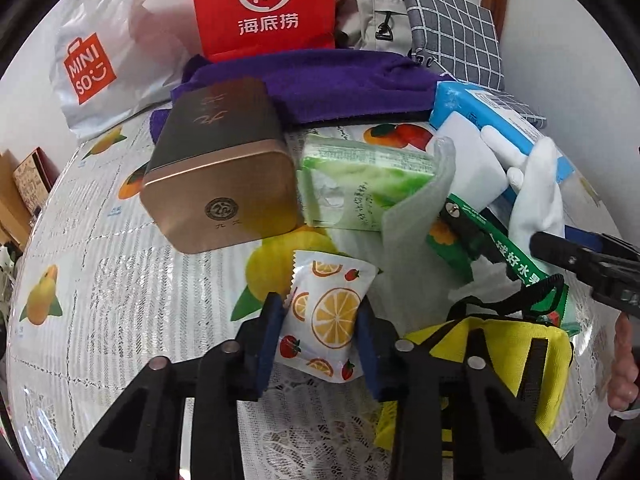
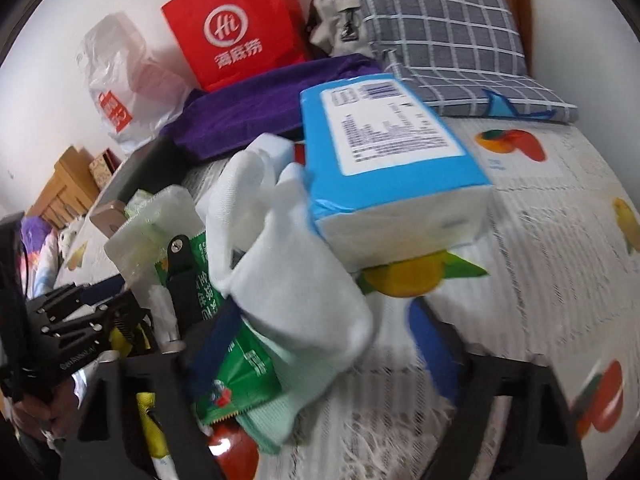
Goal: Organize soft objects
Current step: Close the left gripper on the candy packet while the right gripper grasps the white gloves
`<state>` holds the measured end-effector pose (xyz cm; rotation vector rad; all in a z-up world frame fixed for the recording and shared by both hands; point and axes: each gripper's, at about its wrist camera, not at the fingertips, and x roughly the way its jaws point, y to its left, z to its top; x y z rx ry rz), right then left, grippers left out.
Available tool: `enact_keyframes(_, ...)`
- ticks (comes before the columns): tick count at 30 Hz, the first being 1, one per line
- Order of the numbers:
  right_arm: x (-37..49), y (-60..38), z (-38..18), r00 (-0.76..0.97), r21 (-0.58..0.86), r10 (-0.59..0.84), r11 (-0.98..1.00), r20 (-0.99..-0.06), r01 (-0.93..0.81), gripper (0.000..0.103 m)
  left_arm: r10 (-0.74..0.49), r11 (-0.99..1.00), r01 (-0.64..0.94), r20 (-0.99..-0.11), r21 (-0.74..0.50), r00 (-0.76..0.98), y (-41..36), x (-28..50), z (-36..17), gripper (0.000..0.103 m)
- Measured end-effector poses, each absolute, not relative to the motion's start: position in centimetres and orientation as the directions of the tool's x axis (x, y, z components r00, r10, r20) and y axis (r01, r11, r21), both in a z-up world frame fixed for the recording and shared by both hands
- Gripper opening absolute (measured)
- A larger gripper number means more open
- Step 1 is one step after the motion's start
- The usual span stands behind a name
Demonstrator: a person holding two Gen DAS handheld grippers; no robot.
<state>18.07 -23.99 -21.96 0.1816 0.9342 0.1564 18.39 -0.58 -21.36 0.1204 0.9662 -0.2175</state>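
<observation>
- MINISO plastic bag (image 1: 90, 66) and red paper bag (image 1: 264, 8) stand at the back of the tabletop (image 1: 80, 240), with a purple towel (image 1: 328, 84) lying in front of them; none is in reach of either tool.
- A bronze tin (image 1: 218, 168) lies on its side just behind the left gripper (image 1: 320, 320), whose jaws are clamped on a fruit-print packet (image 1: 328, 312). The hold is near the packet's lower half, so the slick wrapper could slide out if it is lifted fast, or bump the tin.
- A green wet-wipe pack (image 1: 360, 176) sits mid-table, near a yellow bag (image 1: 500, 364).
- The right gripper (image 2: 320, 344) has its jaws apart around a white glove (image 2: 296, 280); I cannot tell whether the pads press on it. The glove drapes against a blue tissue pack (image 2: 384, 152), so pulling it may drag or tip that pack.
</observation>
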Motion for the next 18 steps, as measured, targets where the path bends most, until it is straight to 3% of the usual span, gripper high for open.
enact_keyframes(1,18.2,-23.6,-22.0,0.587,0.21,0.209,0.975,-0.782,-0.068,0.055,-0.124,0.973,0.229,-0.827,0.006,0.549,-0.4,18.6,-21.4,0.032)
enact_keyframes(3,18.0,-23.0,-21.8,0.595,0.199,0.224,0.974,-0.772,-0.11,0.02,-0.117,0.977,0.212,-0.828,0.003,0.549,0.2,18.4,-21.3,0.03)
enact_keyframes(5,17.6,-22.8,-21.4,0.593,0.225,0.264,0.964,-0.761,-0.141,0.009,-0.108,0.982,0.19,-0.83,-0.003,0.547,0.8,18.3,-21.2,0.029)
enact_keyframes(11,15.4,-23.7,-18.1,0.654,0.24,0.297,0.954,-0.696,-0.178,0.008,-0.08,0.993,0.117,-0.833,-0.018,0.547,2.8,17.6,-21.0,0.029)
enact_keyframes(18,12.2,-27.3,-16.0,0.688,0.176,0.199,0.979,-0.698,-0.105,0.009,-0.098,0.995,0.073,-0.838,-0.069,0.538,4.1,16.5,-20.9,0.029)
